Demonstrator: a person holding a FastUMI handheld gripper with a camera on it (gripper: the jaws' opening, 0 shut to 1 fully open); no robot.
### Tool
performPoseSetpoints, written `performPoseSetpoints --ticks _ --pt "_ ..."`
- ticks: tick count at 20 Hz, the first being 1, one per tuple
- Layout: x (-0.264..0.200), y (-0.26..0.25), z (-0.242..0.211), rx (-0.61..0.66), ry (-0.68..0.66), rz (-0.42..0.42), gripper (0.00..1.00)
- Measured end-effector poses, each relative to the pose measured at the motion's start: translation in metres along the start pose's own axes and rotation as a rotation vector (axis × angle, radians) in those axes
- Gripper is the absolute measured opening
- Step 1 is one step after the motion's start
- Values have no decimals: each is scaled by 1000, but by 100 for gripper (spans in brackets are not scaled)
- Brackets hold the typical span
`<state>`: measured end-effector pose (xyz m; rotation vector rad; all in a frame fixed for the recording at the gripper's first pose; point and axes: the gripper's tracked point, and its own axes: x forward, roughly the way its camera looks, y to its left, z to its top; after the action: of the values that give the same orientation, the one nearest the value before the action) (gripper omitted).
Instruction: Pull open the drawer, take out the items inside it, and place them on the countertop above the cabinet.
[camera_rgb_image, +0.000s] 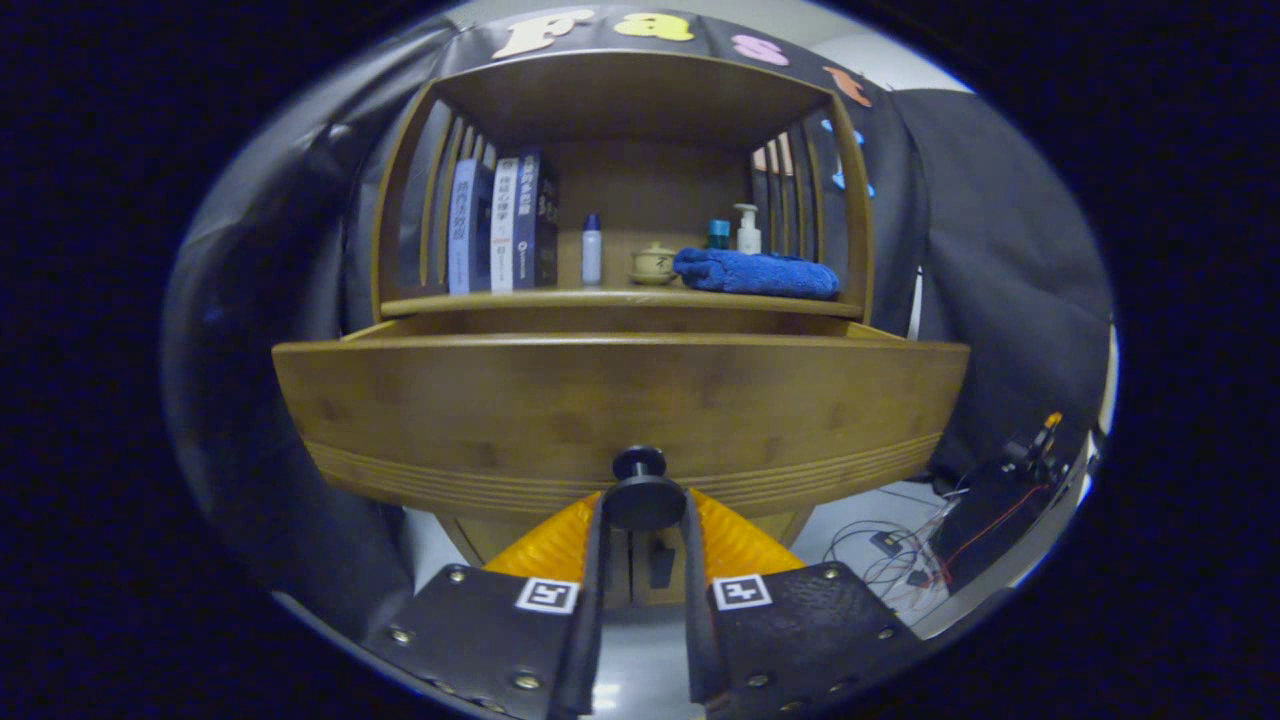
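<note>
Gripper (643, 505), lower centre: clenched on drawer knob (641, 488). Drawer (620, 410), mid-frame: pulled out. Countertop (620, 300) above: books (503, 225), blue towel (757, 272).

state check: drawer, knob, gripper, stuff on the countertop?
drawer: pulled out, inside hidden
knob: clamped between both fingers
gripper: shut on knob
towel: folded, lying on countertop
books: upright
pump bottle: upright behind towel
small bottle: upright, capped

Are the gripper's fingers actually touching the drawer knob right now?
Touching. In the gripper view, the fingers press against both sides of the drawer knob with no gap, and the drawer is pulled partly out.
</note>
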<state>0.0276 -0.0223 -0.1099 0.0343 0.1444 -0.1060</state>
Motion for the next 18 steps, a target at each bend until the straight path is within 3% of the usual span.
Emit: performPoseSetpoints --ticks 3,6,9,10,13,18 --pt "24 0 -5 32 20 -20 45" --pt "24 4 -7 -65 41 -19 35" --pt "10 5 -3 -66 59 -4 29" --pt "10 1 -7 -78 76 -11 22" --pt "-17 0 -6 -62 53 5 23" --pt "-24 -11 -18 -86 68 -21 22"
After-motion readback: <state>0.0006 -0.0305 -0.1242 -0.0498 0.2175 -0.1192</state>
